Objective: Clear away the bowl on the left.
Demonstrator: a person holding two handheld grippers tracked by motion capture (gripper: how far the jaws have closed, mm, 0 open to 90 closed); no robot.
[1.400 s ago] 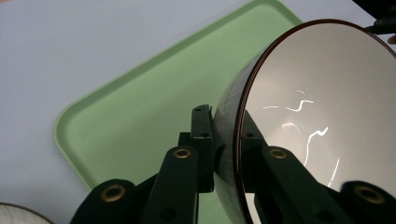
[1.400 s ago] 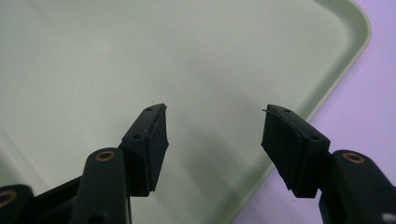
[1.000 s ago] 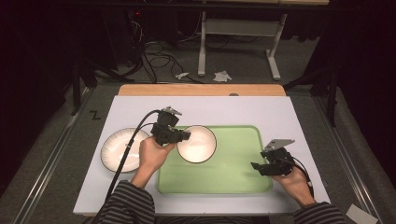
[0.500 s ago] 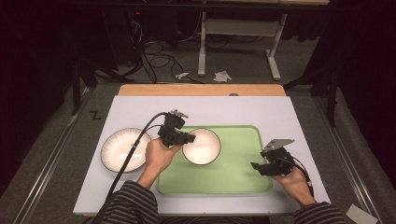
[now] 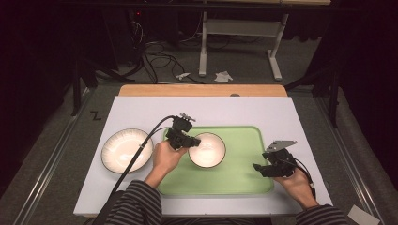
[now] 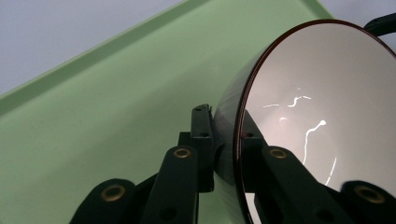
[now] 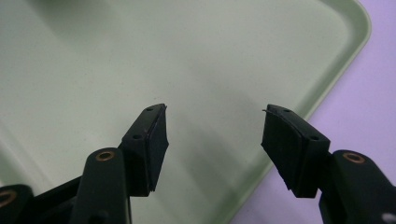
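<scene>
A white bowl (image 5: 207, 149) with a dark rim hangs over the left part of the green tray (image 5: 244, 168). My left gripper (image 5: 187, 142) is shut on its left rim. In the left gripper view the bowl (image 6: 308, 116) is tilted, and my left gripper (image 6: 229, 154) clamps its wall, one jaw inside and one outside. A white plate (image 5: 126, 150) lies on the table left of the tray. My right gripper (image 5: 261, 168) stands open at the tray's right edge; in the right gripper view my right gripper (image 7: 212, 140) holds nothing above the tray (image 7: 140, 56).
The tray rests on a white tabletop (image 5: 141, 112) with a wooden strip (image 5: 202, 90) along the far edge. A black cable (image 5: 141, 150) trails from the left gripper across the plate. On the floor beyond are cables and a table frame (image 5: 234, 42).
My left gripper has carried the bowl rightward, from the tray's left edge to well over the tray. The right gripper has stayed in place.
</scene>
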